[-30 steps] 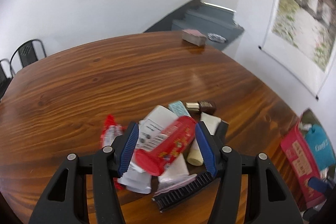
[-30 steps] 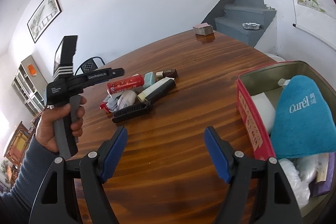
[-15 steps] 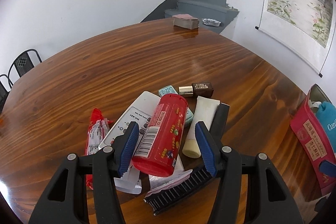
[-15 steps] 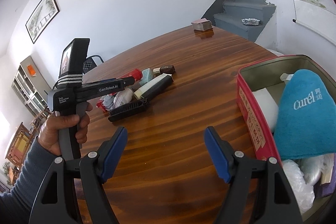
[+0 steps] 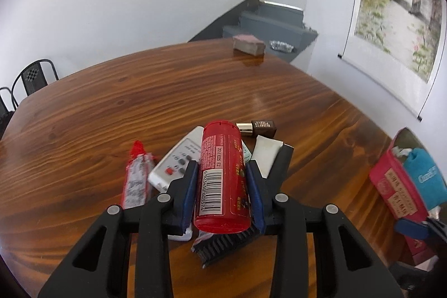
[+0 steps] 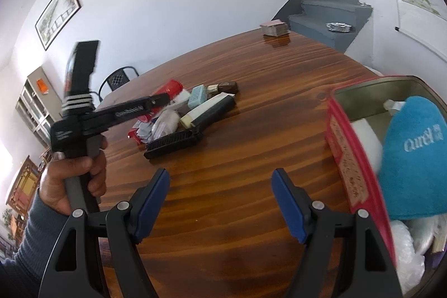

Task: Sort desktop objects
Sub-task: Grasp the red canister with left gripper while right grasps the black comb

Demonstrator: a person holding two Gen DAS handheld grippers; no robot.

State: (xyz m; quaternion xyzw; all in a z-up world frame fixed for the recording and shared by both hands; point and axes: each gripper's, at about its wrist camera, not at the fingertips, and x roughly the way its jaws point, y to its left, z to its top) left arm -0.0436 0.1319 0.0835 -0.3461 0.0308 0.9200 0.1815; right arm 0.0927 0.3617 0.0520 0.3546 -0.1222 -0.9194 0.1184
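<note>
A pile of small items lies mid-table: a white remote [image 5: 178,158], a red sachet [image 5: 137,178], a black comb [image 5: 223,245], a cream tube [image 5: 265,155] and a brown bottle [image 5: 259,127]. On top lies a red canister [image 5: 220,180] with a barcode. My left gripper [image 5: 222,165] is closing, and its blue pads touch the canister on both sides. In the right wrist view, a hand holds that gripper [image 6: 159,99] over the pile beside the canister [image 6: 171,87]. My right gripper [image 6: 220,186] hangs open over bare wood, left of the red tin [image 6: 346,147].
The tin holds a blue pouch [image 6: 413,158], a white roll and plastic bags. A stack of cards [image 5: 248,43] sits at the table's far edge. A black chair [image 5: 33,74] stands behind the table on the left. Grey stairs rise beyond the far edge.
The left gripper's jaws have narrowed onto the red canister, which now lies straight between the pads. The right gripper stays open and almost still.
</note>
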